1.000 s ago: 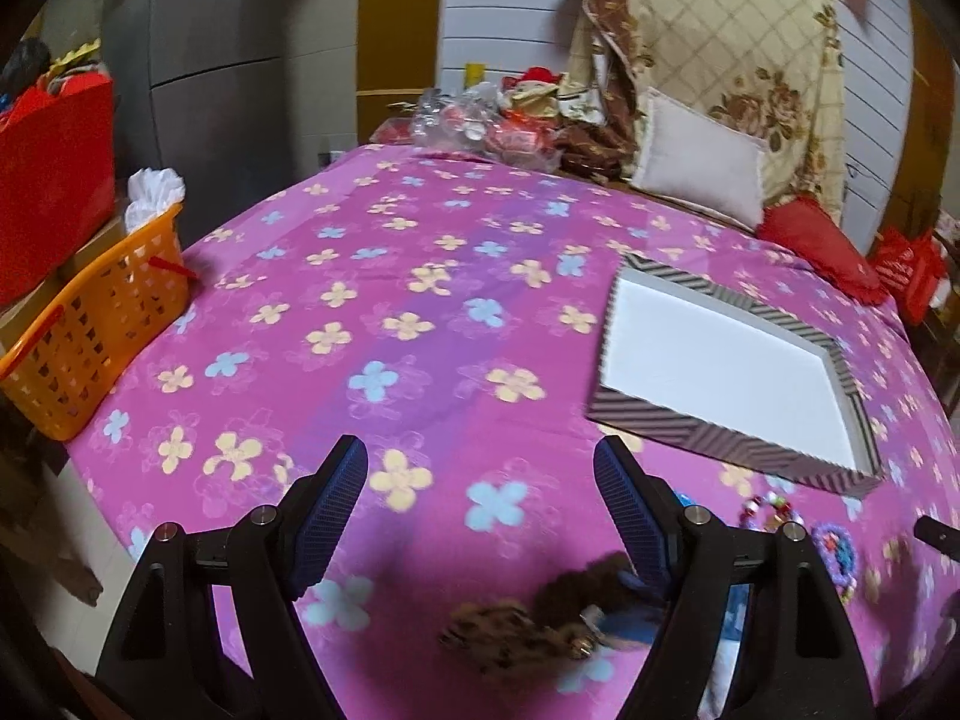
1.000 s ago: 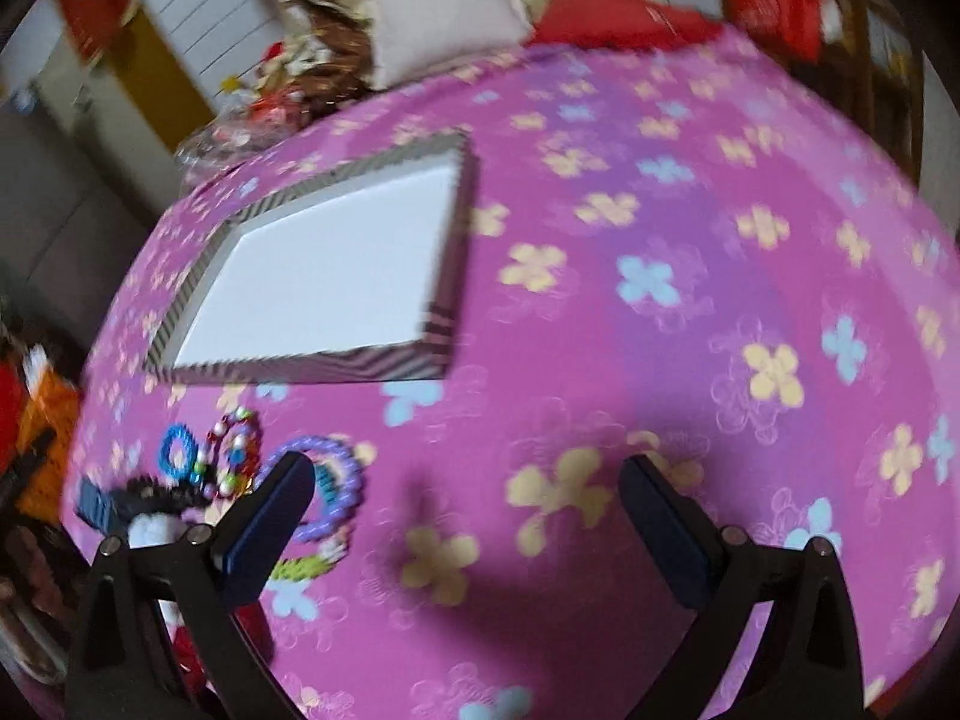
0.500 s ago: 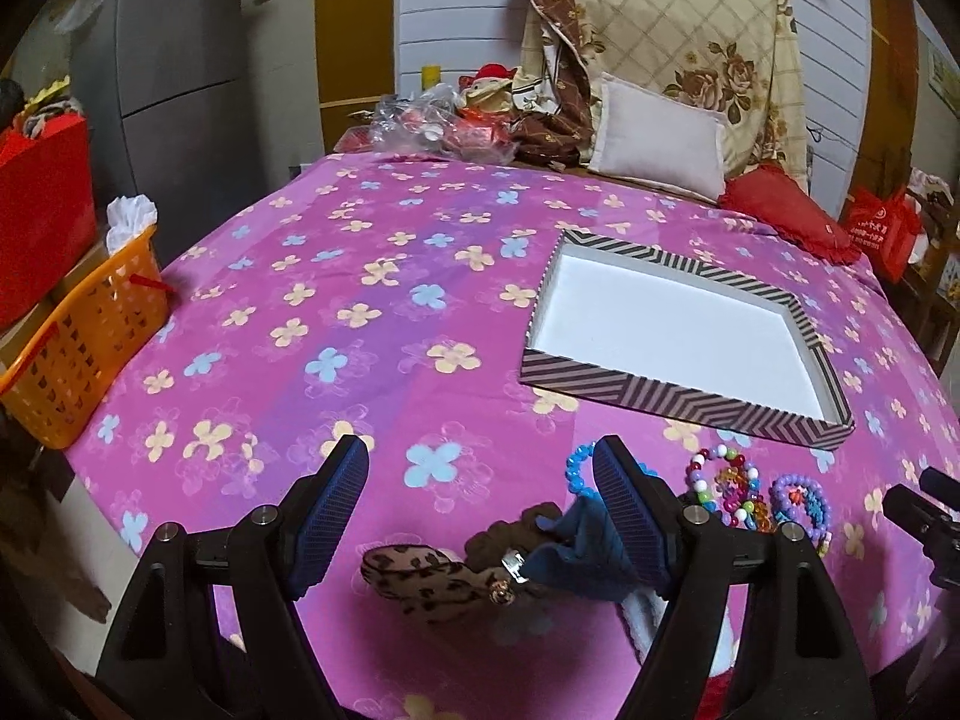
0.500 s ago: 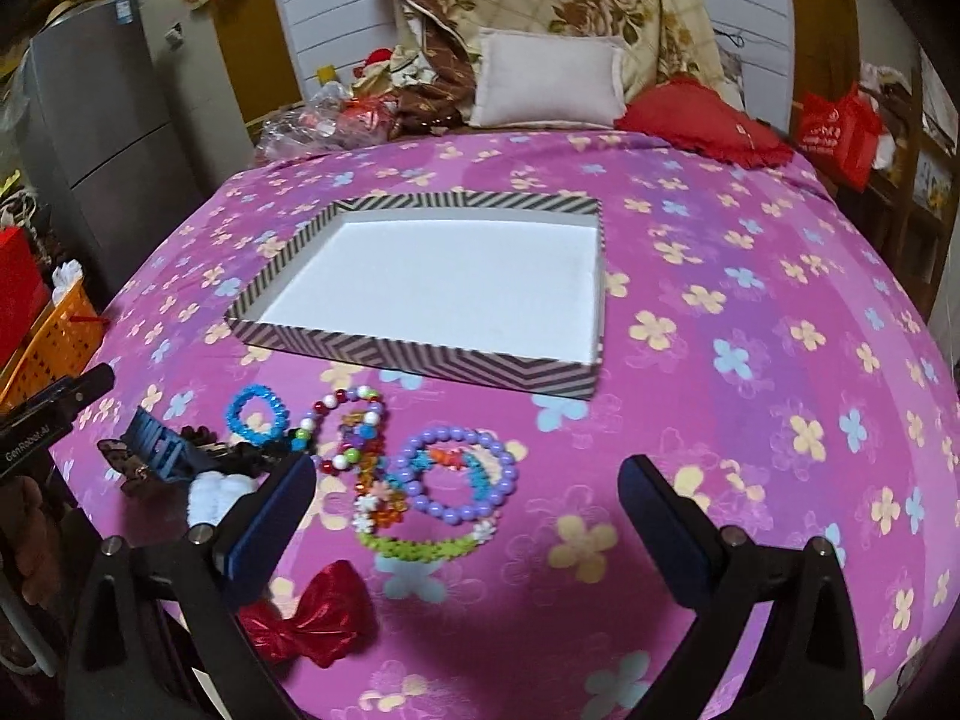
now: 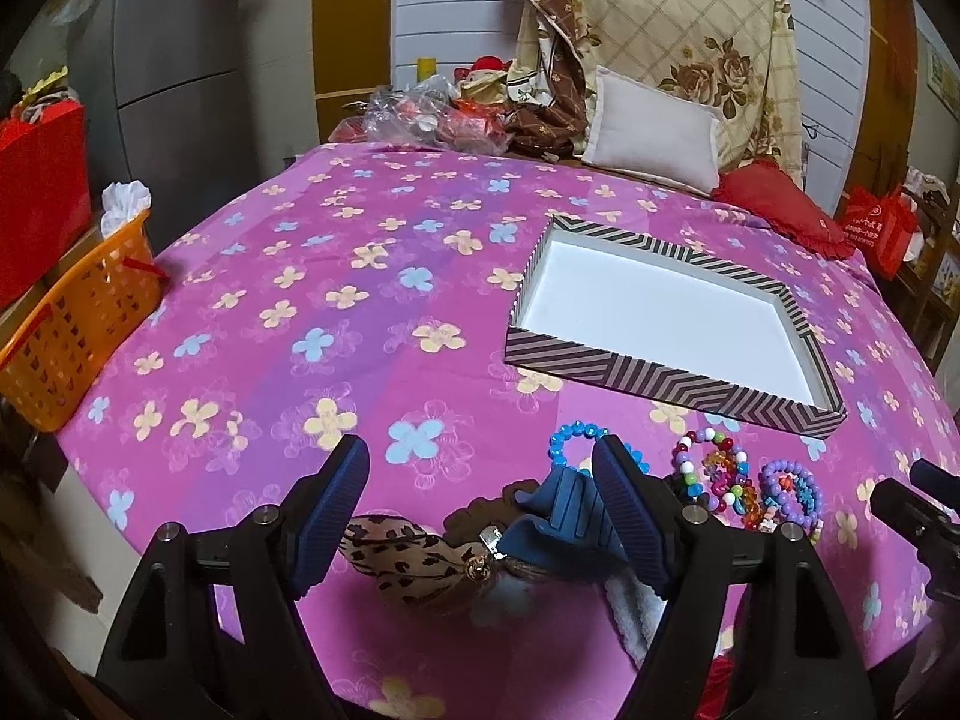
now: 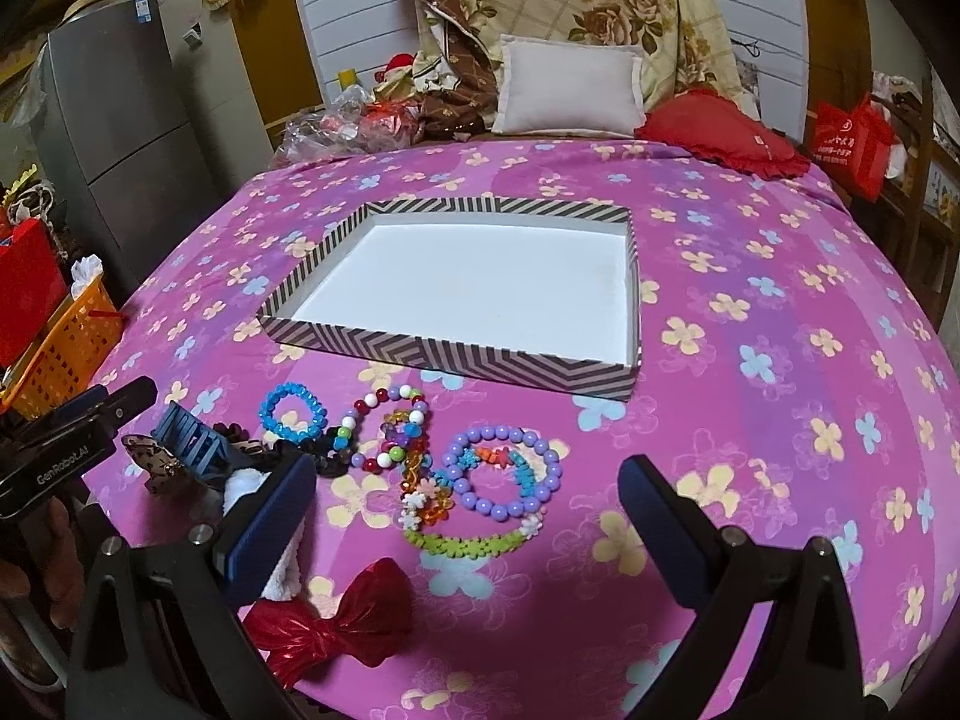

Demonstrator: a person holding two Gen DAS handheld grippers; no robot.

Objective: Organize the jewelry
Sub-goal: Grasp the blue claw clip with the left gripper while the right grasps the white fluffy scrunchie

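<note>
A shallow striped box (image 6: pixel 336 336) with a white inside lies on the pink flowered bedspread; it also shows in the left wrist view (image 5: pixel 660 381). In front of it lie several bead bracelets: blue (image 6: pixel 292 412), mixed colours (image 6: pixel 390 432), purple (image 6: pixel 503 473). Beside them lie a blue hair claw (image 6: pixel 192 441), a leopard bow (image 5: pixel 408 558) and a red bow (image 6: pixel 336 618). My left gripper (image 5: pixel 480 516) is open and hovers over the leopard bow and the claw. My right gripper (image 6: pixel 468 534) is open, just in front of the purple bracelet.
An orange basket (image 5: pixel 78 330) stands off the bed's left edge. Pillows (image 6: pixel 570 87) and a red cushion (image 6: pixel 720 129) pile up at the far end. A red bag (image 6: pixel 852 144) stands at the right. A grey fridge (image 6: pixel 120 138) is at the back left.
Both views swung toward the front of the bed. The jewelry pile came into view in front of both grippers. Both grippers stayed open.
</note>
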